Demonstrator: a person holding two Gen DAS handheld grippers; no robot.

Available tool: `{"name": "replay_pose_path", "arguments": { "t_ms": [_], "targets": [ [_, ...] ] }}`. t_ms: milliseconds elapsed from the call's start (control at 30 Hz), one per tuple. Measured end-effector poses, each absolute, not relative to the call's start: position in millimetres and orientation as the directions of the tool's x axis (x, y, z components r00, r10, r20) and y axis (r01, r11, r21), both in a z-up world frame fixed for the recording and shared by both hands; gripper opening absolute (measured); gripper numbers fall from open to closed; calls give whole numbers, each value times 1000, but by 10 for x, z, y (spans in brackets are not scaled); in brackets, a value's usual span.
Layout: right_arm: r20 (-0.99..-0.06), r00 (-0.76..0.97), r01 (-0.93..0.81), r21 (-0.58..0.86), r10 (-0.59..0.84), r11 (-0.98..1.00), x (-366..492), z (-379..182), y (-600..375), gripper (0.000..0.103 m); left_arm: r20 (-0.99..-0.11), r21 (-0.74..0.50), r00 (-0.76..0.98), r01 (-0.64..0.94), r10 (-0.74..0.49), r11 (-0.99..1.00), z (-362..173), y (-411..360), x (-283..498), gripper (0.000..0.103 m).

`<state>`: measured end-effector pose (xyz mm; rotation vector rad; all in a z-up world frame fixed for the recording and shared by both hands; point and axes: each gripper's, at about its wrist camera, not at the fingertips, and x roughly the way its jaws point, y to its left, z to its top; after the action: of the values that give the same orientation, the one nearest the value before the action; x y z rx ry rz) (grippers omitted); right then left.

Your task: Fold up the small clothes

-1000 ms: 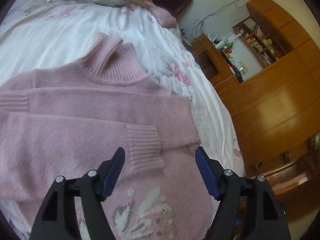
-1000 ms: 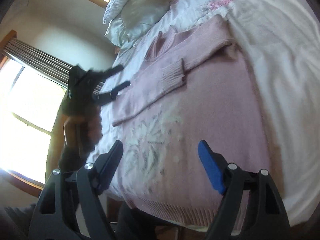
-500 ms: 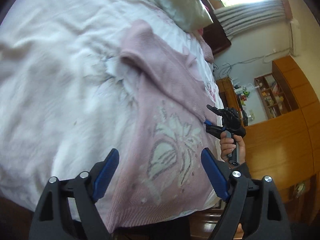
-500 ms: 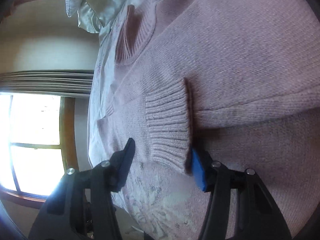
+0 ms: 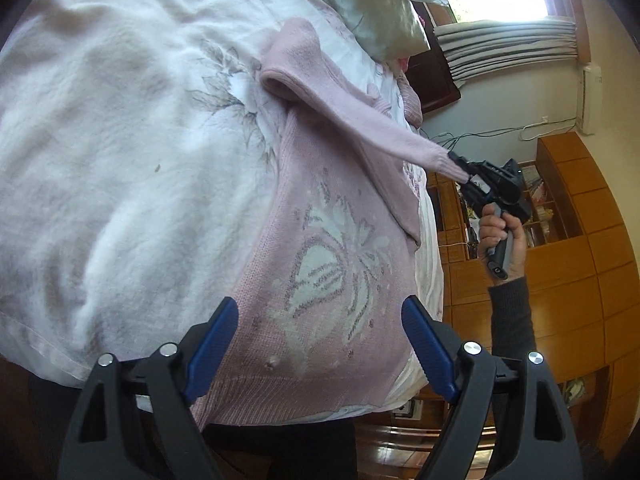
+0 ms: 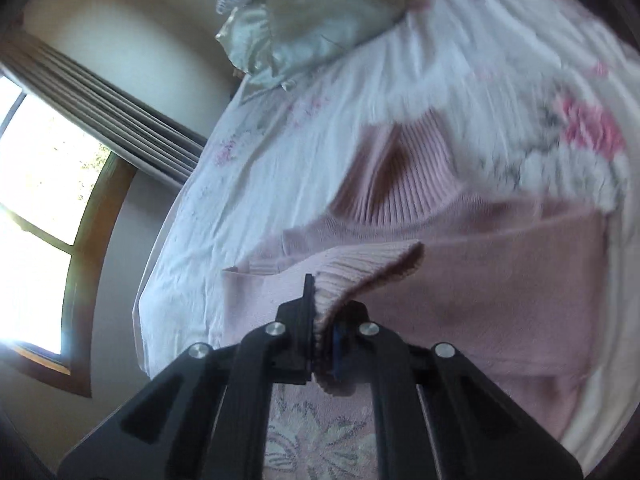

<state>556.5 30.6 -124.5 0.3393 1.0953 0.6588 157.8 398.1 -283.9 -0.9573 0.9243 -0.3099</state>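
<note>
A pink knitted sweater (image 5: 328,240) with a white flower pattern lies on the bed, its hem toward me. My left gripper (image 5: 320,344) hangs open just above the hem, nothing between its blue pads. In the left wrist view my right gripper (image 5: 466,170), held by a hand (image 5: 500,236), is shut on the ribbed sleeve cuff (image 5: 444,158) and holds the sleeve stretched up off the bed. The right wrist view shows my right gripper (image 6: 320,320) with its jaws pinched on the sleeve cuff (image 6: 360,268), the sweater's ribbed collar (image 6: 400,184) beyond it.
The bed (image 5: 120,140) carries a white floral blanket, with silky pillows (image 5: 376,12) at its head. Wooden cabinets and shelves (image 5: 568,240) stand beside the bed on the right. A curtained window (image 6: 36,200) lies past the bed's far side.
My right gripper closed on the sleeve cuff and lifted it off the sweater, pulling the sleeve out to the side. My left gripper stayed open near the hem.
</note>
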Motion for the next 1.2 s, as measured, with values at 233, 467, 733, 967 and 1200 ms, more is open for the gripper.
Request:
{"name": "replay_pose_path", "arguments": {
  "t_ms": [233, 467, 733, 967, 1200],
  "targets": [
    [-674, 439, -300, 513, 594, 804, 5642, -893, -489, 5, -545, -808, 574, -165, -611, 566, -2917, 3855, 1599, 84],
    [-738, 391, -135, 546, 551, 827, 5791, -1909, -1037, 5, -553, -804, 552, -157, -624, 573, -2954, 3736, 1689, 84],
    [-747, 345, -37, 594, 569, 803, 5838, -2502, -1361, 5, -566, -797, 537, -161, -626, 583, -2997, 3698, 1753, 84],
    [-766, 319, -18, 584, 558, 811, 5826, -2670, -1394, 7, -571, -794, 520, -152, -636, 588, -3020, 3643, 1783, 83],
    [-724, 434, -4, 593, 536, 805, 5726, -2271, -1696, 17, -562, -793, 497, -99, -661, 601, -2868, 3589, 1995, 83]
  ]
}}
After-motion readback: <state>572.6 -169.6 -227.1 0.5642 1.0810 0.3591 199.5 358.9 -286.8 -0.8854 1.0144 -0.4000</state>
